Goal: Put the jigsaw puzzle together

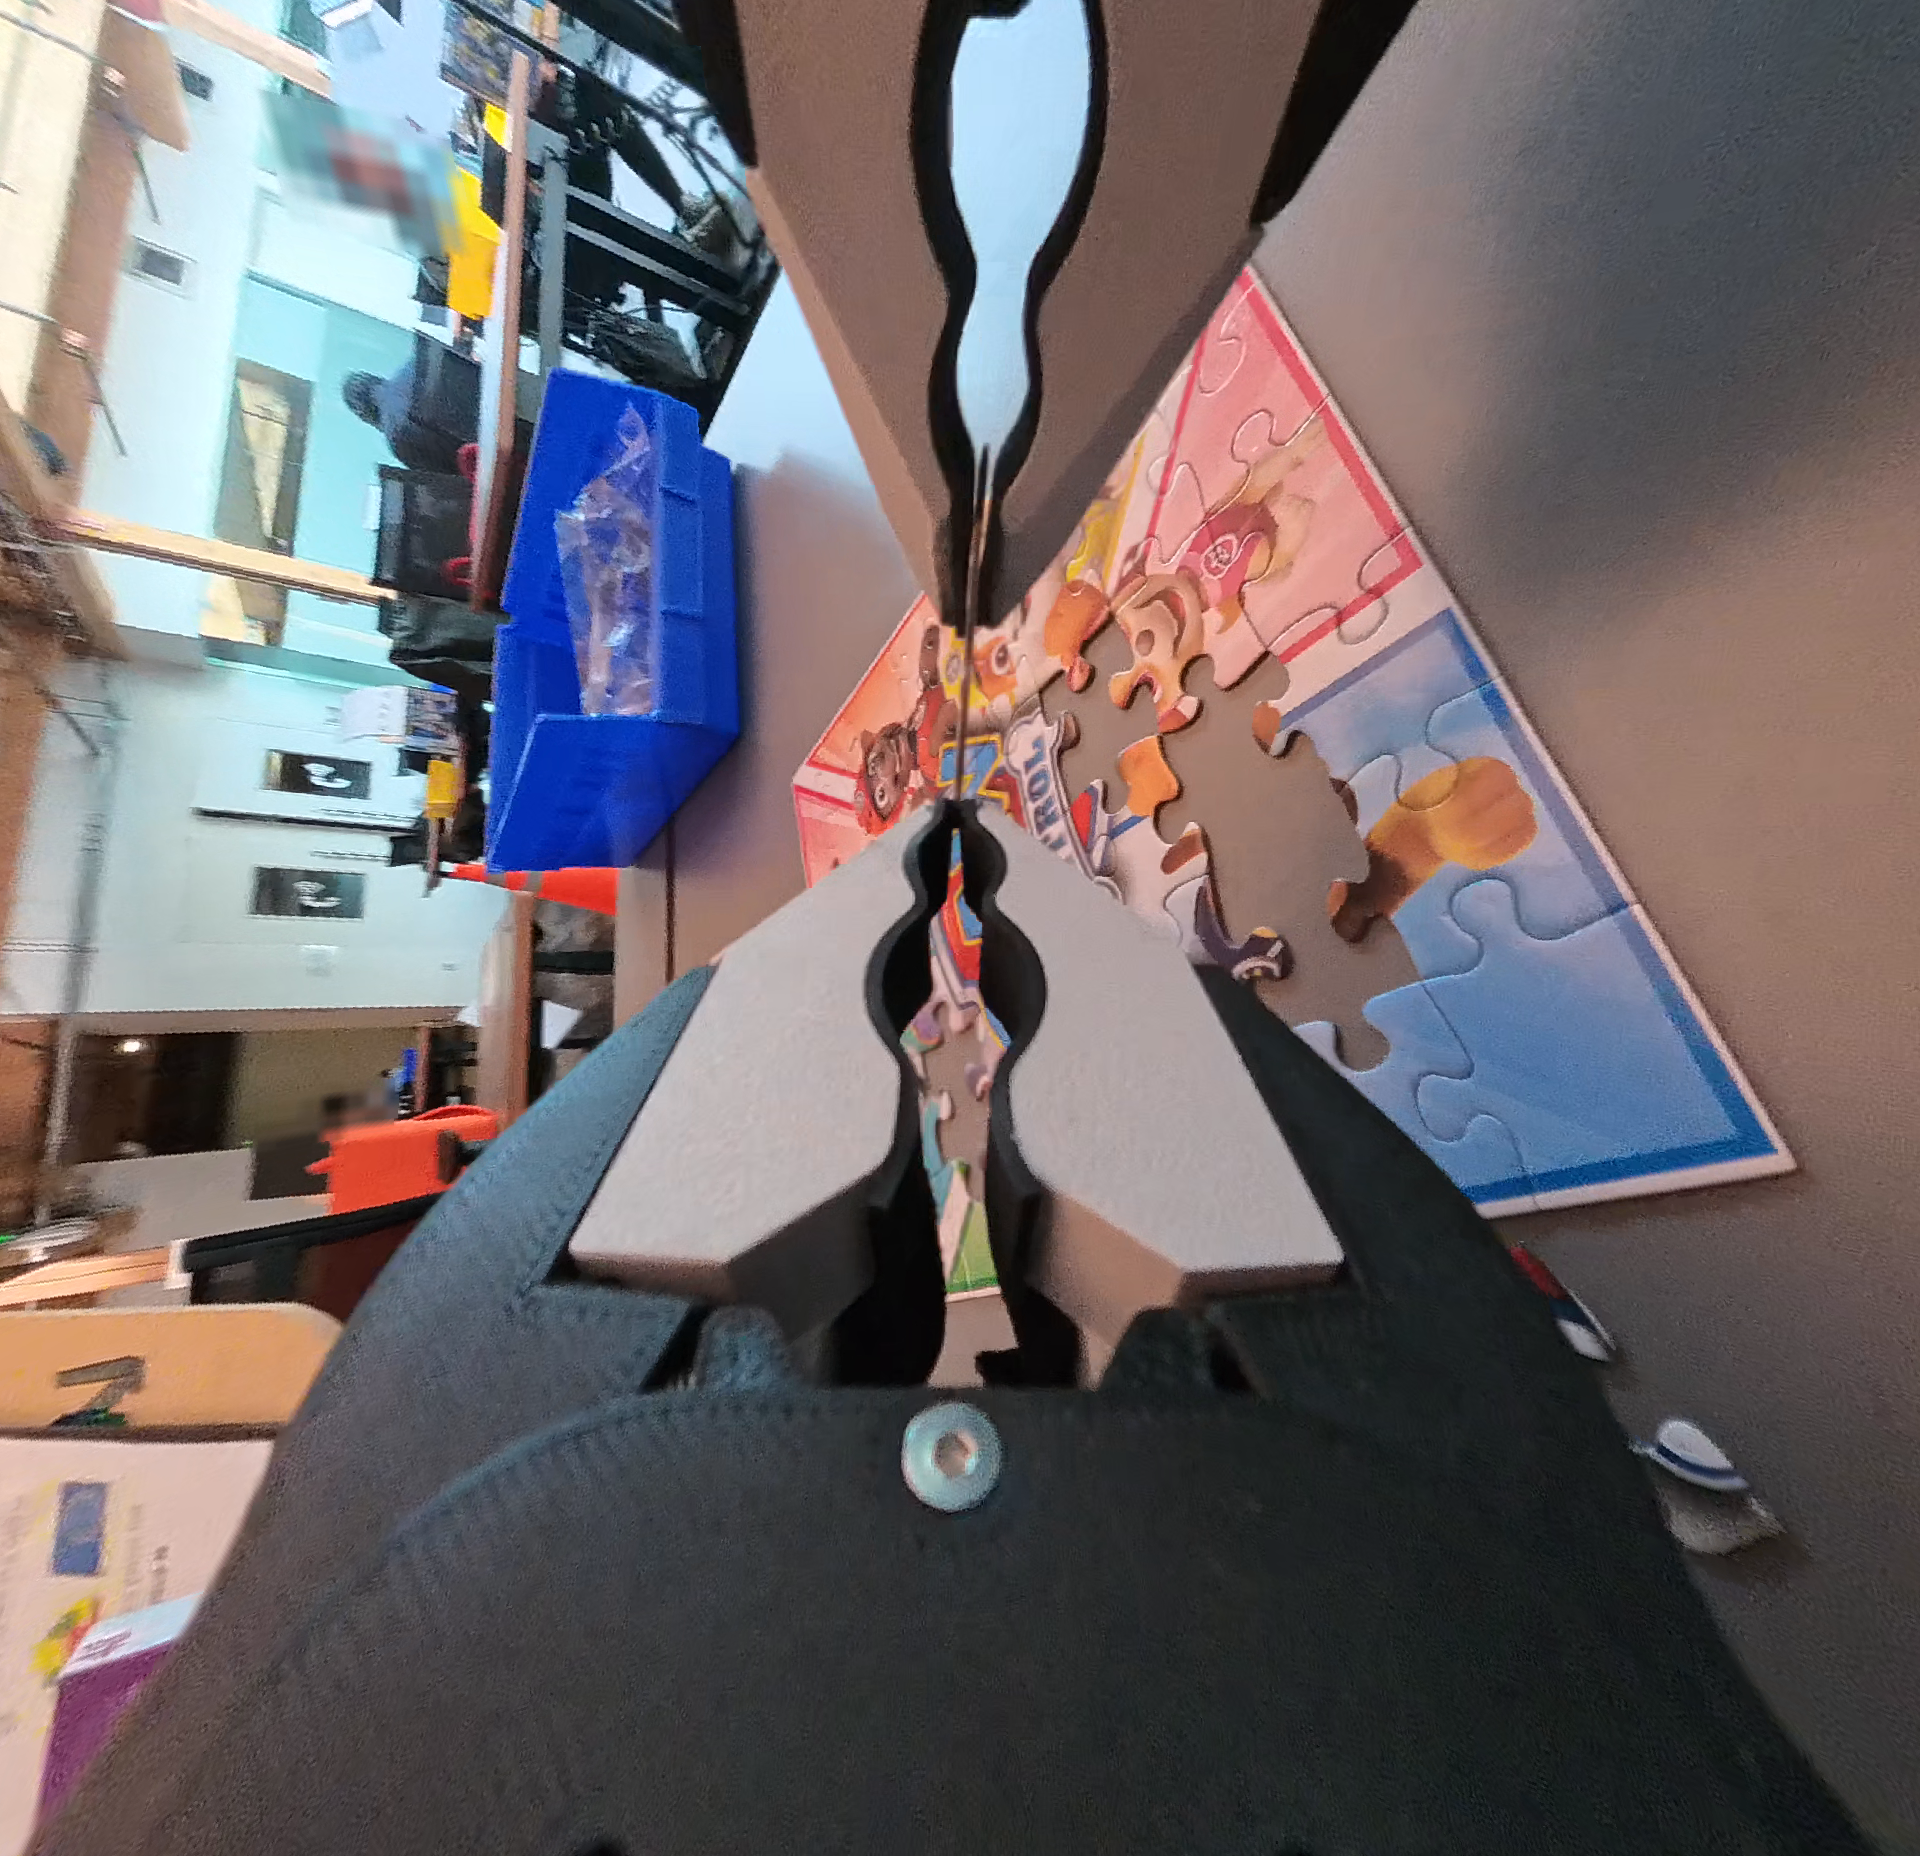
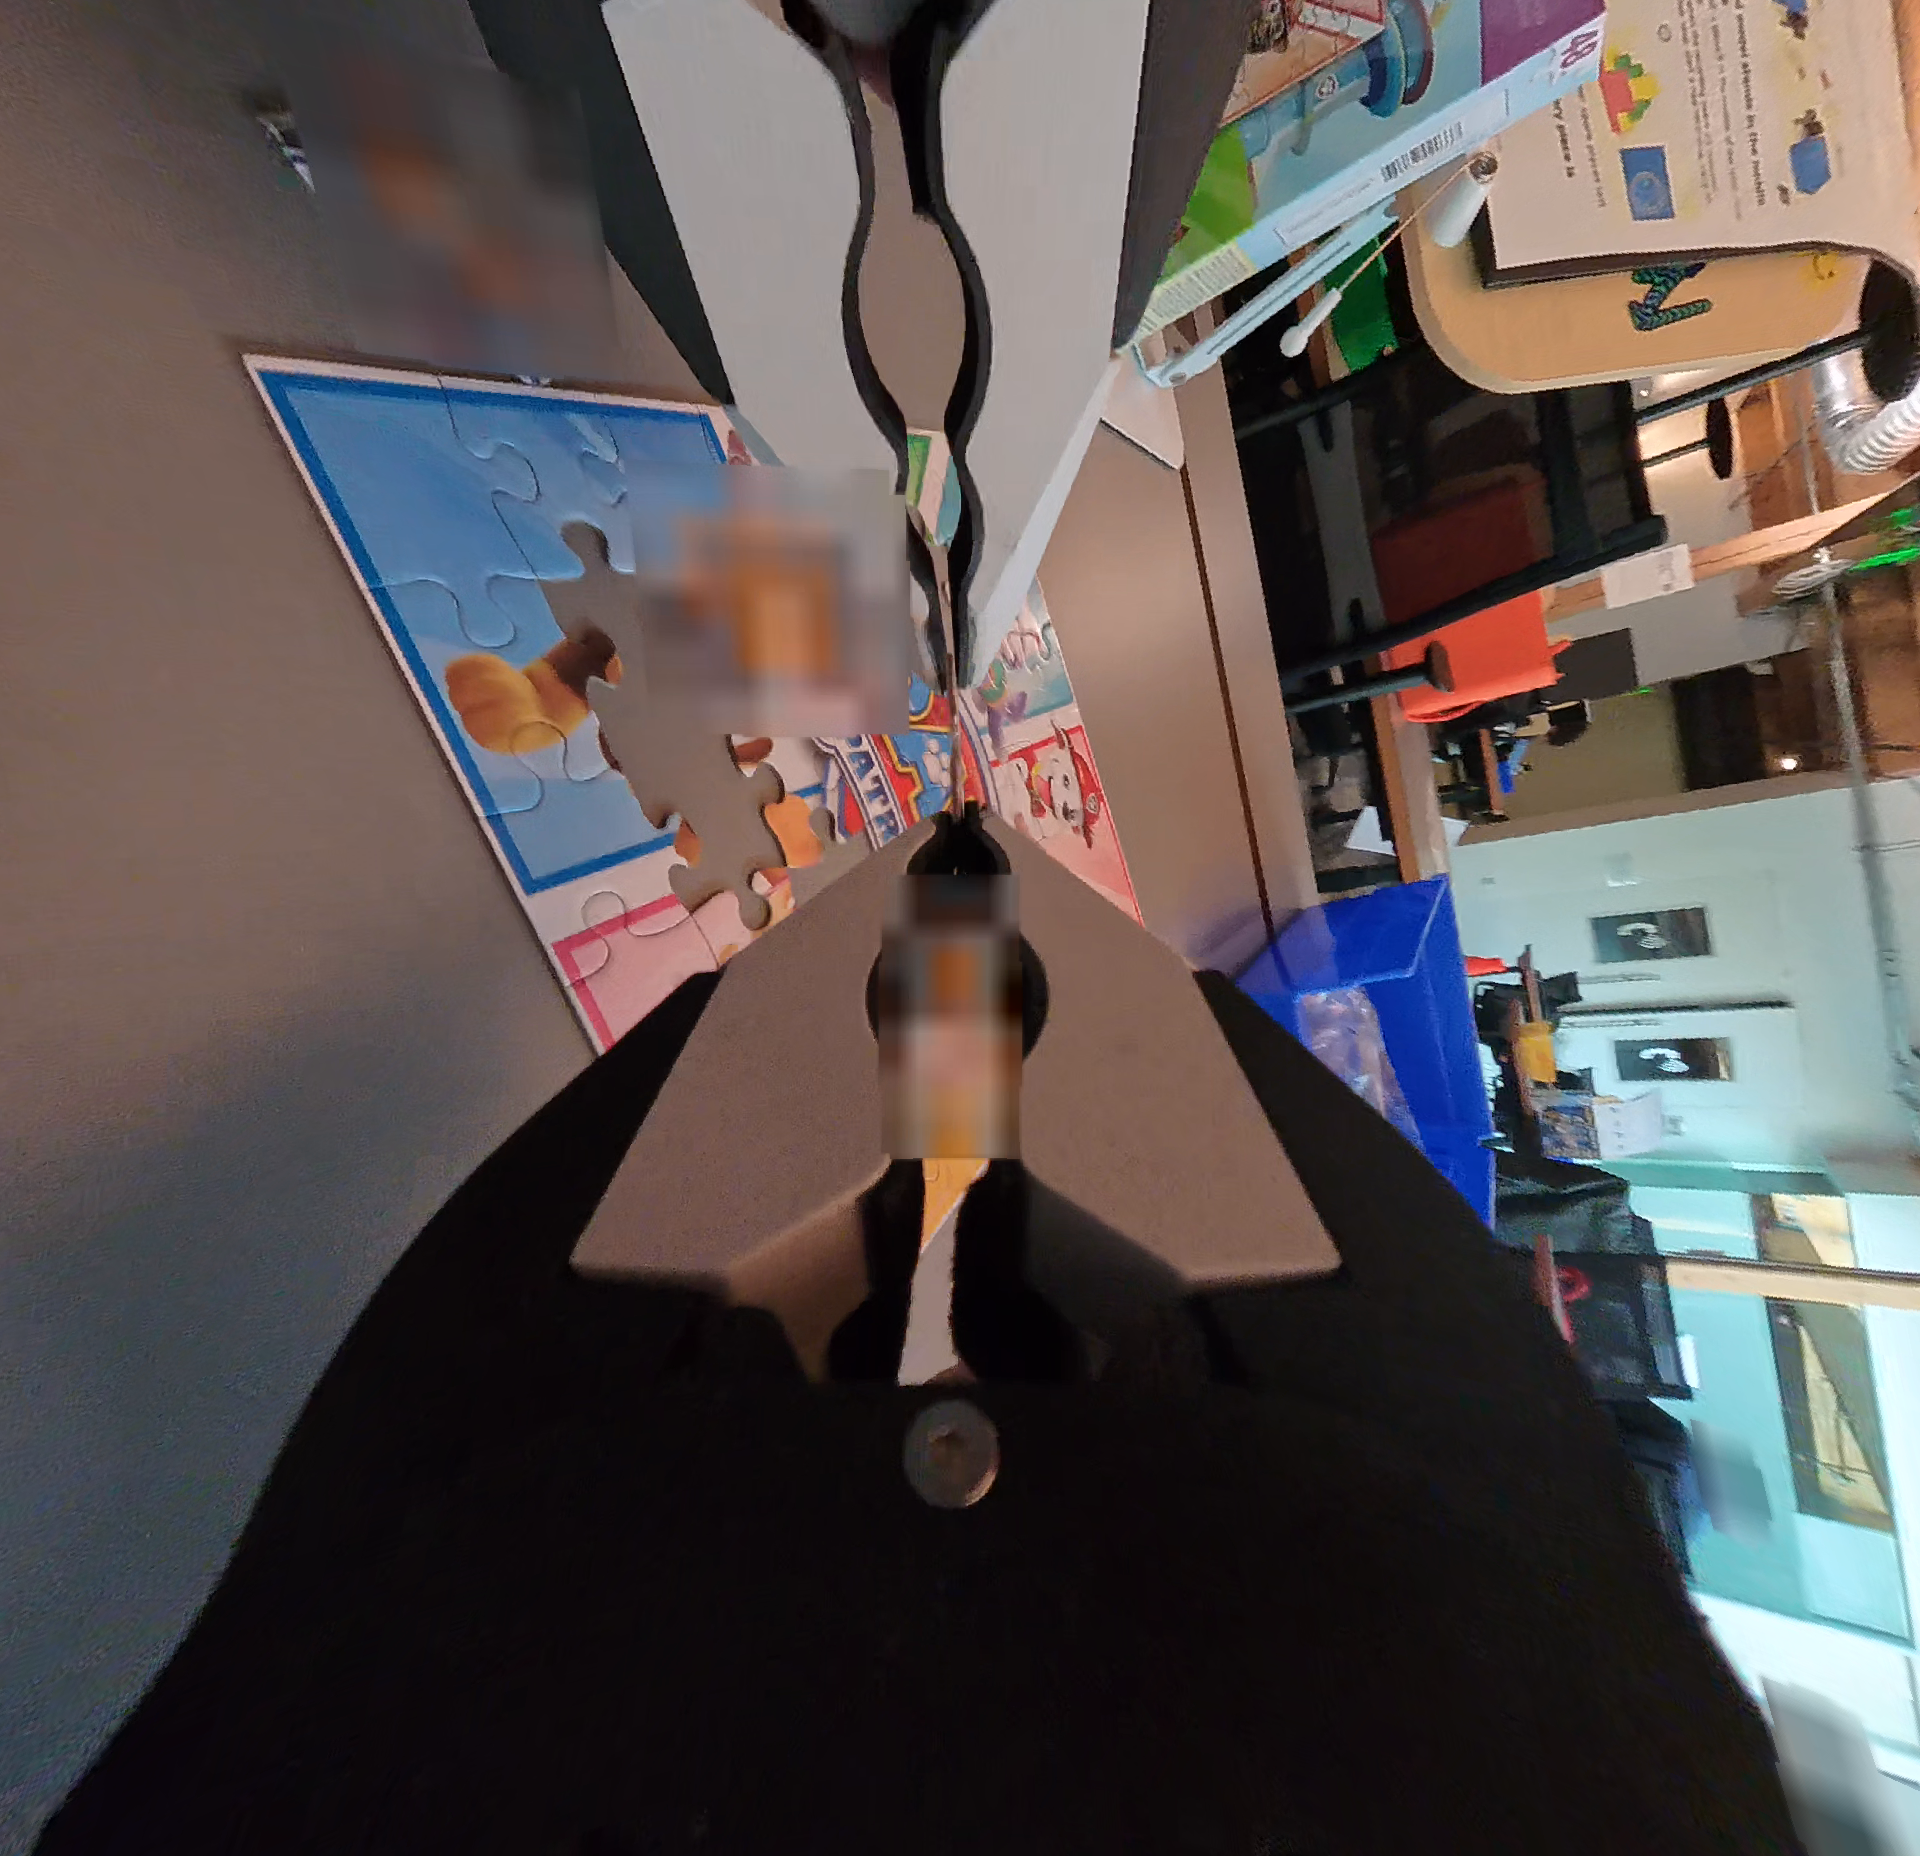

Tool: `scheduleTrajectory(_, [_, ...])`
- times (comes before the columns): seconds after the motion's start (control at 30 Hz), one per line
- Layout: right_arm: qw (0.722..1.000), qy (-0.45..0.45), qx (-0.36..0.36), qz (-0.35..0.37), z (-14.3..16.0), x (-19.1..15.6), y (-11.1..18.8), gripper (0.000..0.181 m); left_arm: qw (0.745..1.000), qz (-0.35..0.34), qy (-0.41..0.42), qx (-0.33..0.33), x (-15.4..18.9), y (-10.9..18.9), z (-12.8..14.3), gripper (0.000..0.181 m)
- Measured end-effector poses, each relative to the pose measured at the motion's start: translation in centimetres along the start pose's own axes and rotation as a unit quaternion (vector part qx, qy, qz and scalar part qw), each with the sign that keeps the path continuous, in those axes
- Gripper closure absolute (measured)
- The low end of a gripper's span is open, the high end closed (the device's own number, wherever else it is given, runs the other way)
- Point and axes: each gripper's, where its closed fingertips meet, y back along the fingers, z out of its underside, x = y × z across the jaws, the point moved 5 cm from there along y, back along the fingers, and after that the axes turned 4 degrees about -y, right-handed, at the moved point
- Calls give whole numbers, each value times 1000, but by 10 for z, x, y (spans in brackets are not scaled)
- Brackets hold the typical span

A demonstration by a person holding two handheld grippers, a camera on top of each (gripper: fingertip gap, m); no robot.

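The partly built cartoon jigsaw puzzle [image 1: 1507, 871] lies flat on the grey table [image 1: 1662, 352], with an irregular open gap [image 1: 1226, 840] in its middle. It also shows in the right wrist view [image 2: 416, 518]. My left gripper [image 1: 951, 814] and my right gripper [image 1: 977, 580] face each other tip to tip above the puzzle. Both are shut on one thin puzzle piece [image 1: 966, 705], seen edge-on between them. In the right wrist view my right gripper [image 2: 951, 819] pinches the same piece [image 2: 951, 746], and the left gripper [image 2: 951, 622] is opposite.
Two loose pieces [image 1: 1704, 1474] lie on the table beside the puzzle. A blue bin [image 1: 613, 643] holding clear plastic stands at the table's far side, an orange cone [image 1: 561, 887] behind it. The puzzle box [image 2: 1403, 92] lies near the table's edge. Left and right tips are no more than a few centimetres apart.
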Motion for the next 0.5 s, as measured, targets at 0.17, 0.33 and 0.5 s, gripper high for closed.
scheduleTrajectory(0.17, [1000, -13, 10, 9, -2, 1, 5, 179, 1000, -9, -20, -12, 2, 0, 2, 181])
scheduleTrajectory(0.33, [1000, -4, -6, 6, -5, -3, 9, 171, 999, 1, -25, -23, 6, -3, 3, 181])
scheduleTrajectory(0.5, [1000, 1, -30, -6, 2, -6, -1, 181, 1000, 20, -13, -17, 7, 1, 6, 181])
